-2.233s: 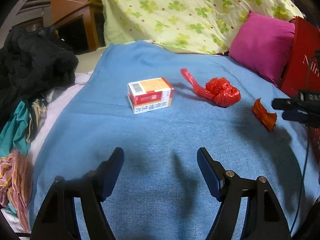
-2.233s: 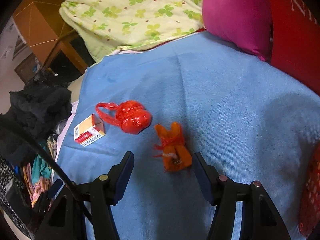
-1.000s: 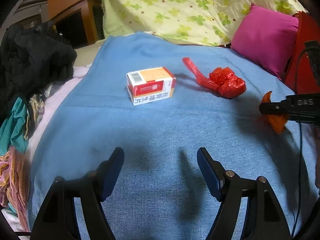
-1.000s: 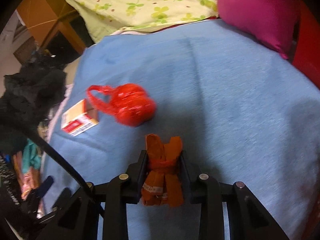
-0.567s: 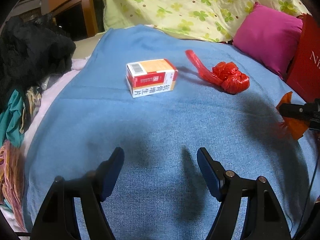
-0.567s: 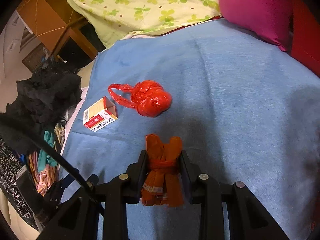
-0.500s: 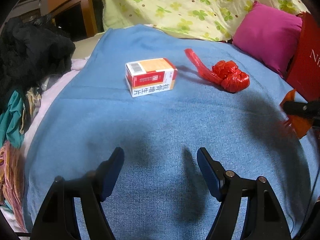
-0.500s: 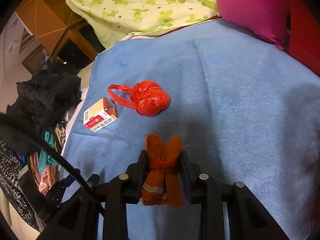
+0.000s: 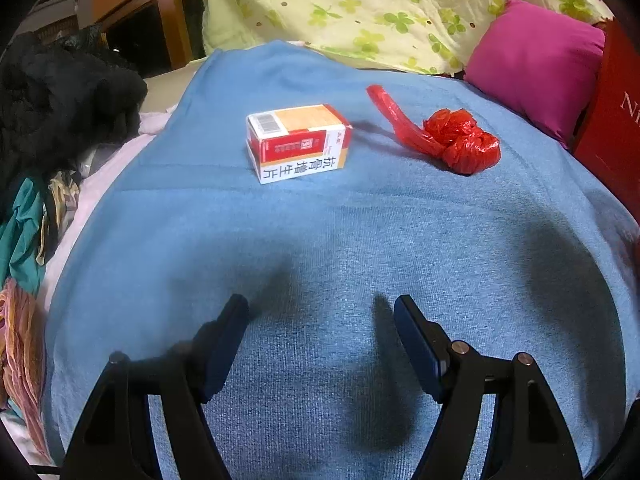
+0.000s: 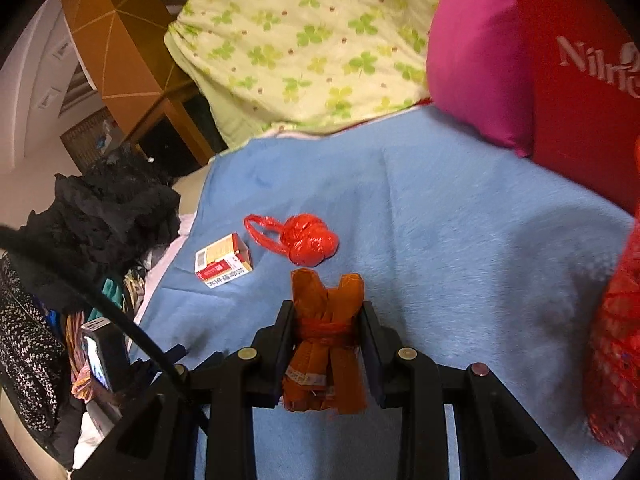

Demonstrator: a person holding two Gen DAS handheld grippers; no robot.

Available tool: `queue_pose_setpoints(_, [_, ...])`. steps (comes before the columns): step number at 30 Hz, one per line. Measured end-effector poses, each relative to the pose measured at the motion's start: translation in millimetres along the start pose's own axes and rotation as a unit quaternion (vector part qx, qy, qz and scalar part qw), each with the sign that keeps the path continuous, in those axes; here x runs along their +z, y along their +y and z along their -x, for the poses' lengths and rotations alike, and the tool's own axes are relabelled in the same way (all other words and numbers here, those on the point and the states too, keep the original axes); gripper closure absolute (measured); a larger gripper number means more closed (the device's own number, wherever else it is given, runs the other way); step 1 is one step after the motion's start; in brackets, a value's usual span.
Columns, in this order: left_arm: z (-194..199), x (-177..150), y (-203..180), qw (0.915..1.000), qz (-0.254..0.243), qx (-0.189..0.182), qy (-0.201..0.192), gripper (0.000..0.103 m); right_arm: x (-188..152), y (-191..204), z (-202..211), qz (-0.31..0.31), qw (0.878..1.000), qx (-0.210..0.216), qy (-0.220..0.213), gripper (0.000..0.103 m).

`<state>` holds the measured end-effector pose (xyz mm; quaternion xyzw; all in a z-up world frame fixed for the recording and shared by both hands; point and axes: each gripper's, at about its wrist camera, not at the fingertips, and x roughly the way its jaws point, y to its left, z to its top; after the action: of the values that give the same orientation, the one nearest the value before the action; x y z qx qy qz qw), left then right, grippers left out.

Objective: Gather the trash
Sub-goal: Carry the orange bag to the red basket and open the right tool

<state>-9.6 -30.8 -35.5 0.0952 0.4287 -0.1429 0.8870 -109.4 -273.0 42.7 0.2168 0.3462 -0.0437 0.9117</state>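
The right gripper (image 10: 328,320) was clamped on an orange wrapper (image 10: 326,344), a crinkled bundle tied at its waist with a red band, held clear of the blue blanket (image 10: 460,240). A red mesh bag (image 10: 616,340) showed at the right edge of that view, just beside the load; it appeared the likely place to drop it, though its mouth was not visible. To do the step well, the grip should remain firm across the tied waist until the wrapper is over the opening, since the thin film could slip.

The left gripper (image 9: 320,332) hung released above the blanket, jaws wide apart, holding nothing.

Farther off lay a rigid card box (image 9: 298,142), red, white and orange, resting flat; its square faces should take a straight pinch. Near it, apart, sat a knotted red plastic bag (image 9: 460,142), soft and glossy, with a trailing loop. Beyond were a pink cushion (image 9: 536,64) and a clover-print quilt (image 9: 360,8).
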Motion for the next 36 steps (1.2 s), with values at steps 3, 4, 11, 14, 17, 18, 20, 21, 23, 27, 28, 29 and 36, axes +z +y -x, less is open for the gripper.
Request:
queue_pose_setpoints(3, [4.6, 0.0, -1.5, 0.9999, -0.005, -0.005, -0.008, 0.027, -1.0, 0.4, 12.0, 0.006, 1.0, 0.002, -0.019, 0.07])
queue_pose_setpoints(4, [7.2, -0.2, -2.5, 0.9999, -0.008, -0.007, -0.013, 0.027, -1.3, 1.2, 14.6, 0.01, 1.0, 0.0, -0.024, 0.07])
queue_pose_setpoints(11, [36.5, -4.7, -17.8, 0.9975, -0.033, -0.035, -0.052, 0.027, -3.0, 2.7, 34.6, 0.012, 0.998, -0.006, -0.054, 0.07])
queue_pose_setpoints(14, [58.2, -2.2, -31.7, 0.9963, -0.034, -0.039, -0.069, 0.027, -1.4, 7.1, 52.3, 0.03, 0.996, -0.011, -0.079, 0.07])
queue_pose_setpoints(17, [82.8, 5.9, -53.3, 0.9943, -0.032, -0.062, -0.081, 0.027, 1.7, 4.6, 73.9, 0.035, 0.994, -0.012, -0.107, 0.07])
queue_pose_setpoints(18, [89.7, 7.9, -59.0, 0.9936, -0.032, -0.069, -0.083, 0.027, 2.4, 2.5, 81.9, 0.033, 0.992, -0.011, -0.118, 0.07])
queue_pose_setpoints(20, [106.1, 15.9, -76.9, 0.9921, -0.038, -0.077, -0.091, 0.027, 4.6, -2.3, 98.4, 0.031, 0.99, -0.015, -0.139, 0.07])
queue_pose_setpoints(21, [114.8, 20.0, -86.9, 0.9912, -0.042, -0.079, -0.097, 0.027, 5.5, -4.6, 105.3, 0.03, 0.989, -0.017, -0.147, 0.07])
queue_pose_setpoints(23, [132.7, 27.9, -108.3, 0.9893, -0.051, -0.08, -0.111, 0.027, 7.0, -12.8, 121.5, 0.026, 0.986, -0.024, -0.165, 0.07])
queue_pose_setpoints(27, [155.7, 34.1, -143.7, 0.9853, -0.068, -0.087, -0.13, 0.027, 9.4, -32.0, 148.2, 0.011, 0.98, -0.034, -0.194, 0.07])
queue_pose_setpoints(28, [160.4, 34.8, -153.9, 0.9842, -0.075, -0.093, -0.131, 0.027, 9.9, -38.7, 155.3, 0.005, 0.979, -0.039, -0.202, 0.07])
queue_pose_setpoints(29, [163.0, 35.1, -160.6, 0.9834, -0.079, -0.098, -0.131, 0.027, 10.2, -44.7, 161.3, -0.001, 0.977, -0.043, -0.209, 0.07])
queue_pose_setpoints(36, [174.5, 33.0, -216.0, 0.9771, -0.118, -0.122, -0.129, 0.027, 12.0, -99.0, 192.9, -0.065, 0.968, -0.061, -0.233, 0.07])
